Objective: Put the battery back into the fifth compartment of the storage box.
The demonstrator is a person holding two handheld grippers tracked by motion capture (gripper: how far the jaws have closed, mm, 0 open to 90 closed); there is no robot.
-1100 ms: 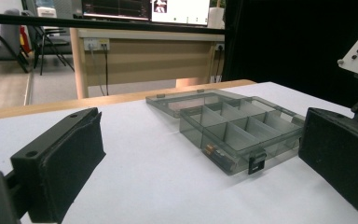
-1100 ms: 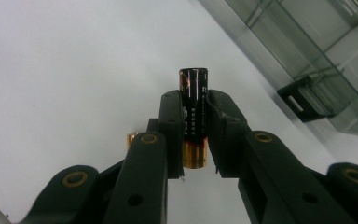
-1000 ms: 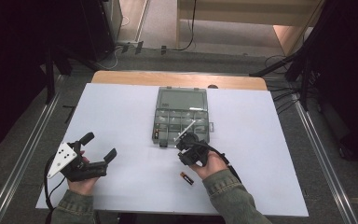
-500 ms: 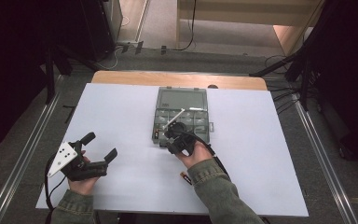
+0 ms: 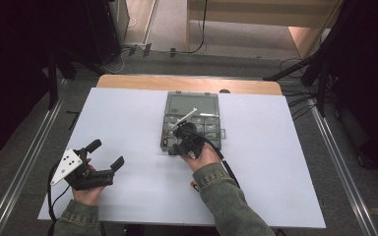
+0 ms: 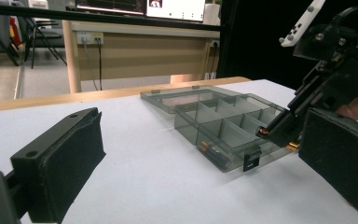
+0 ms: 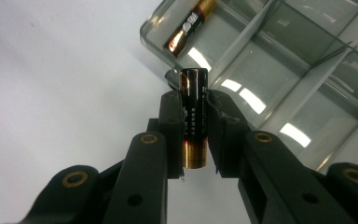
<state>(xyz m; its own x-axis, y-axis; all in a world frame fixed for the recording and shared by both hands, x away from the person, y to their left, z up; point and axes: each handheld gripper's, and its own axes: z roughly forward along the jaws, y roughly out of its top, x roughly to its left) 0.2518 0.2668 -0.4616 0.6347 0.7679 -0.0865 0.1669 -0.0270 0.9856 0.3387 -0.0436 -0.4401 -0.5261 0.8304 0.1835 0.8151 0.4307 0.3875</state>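
A clear grey organizer box (image 5: pixel 193 104) lies open at the table's middle, its lid folded flat behind it. My right gripper (image 5: pixel 176 146) hovers at the box's near-left corner, shut on a black-and-gold battery (image 7: pixel 194 116) that stands upright between its pads. A second battery (image 7: pixel 189 27) lies in the corner compartment just beyond it, also seen as the battery (image 6: pixel 212 153) in the left gripper view. My left gripper (image 5: pixel 107 153) rests at the table's near left, well apart from the box, its jaws wide open with nothing between them.
A further battery (image 5: pixel 193 185) lies on the white table (image 5: pixel 275 162) beside my right sleeve, partly hidden. The box's other compartments (image 6: pixel 233 126) look unfilled. A wooden strip (image 5: pixel 187 83) edges the table's far side.
My right gripper has carried its battery away from me and to the left, from the bare table up to the box's near-left corner. The left gripper has stayed put.
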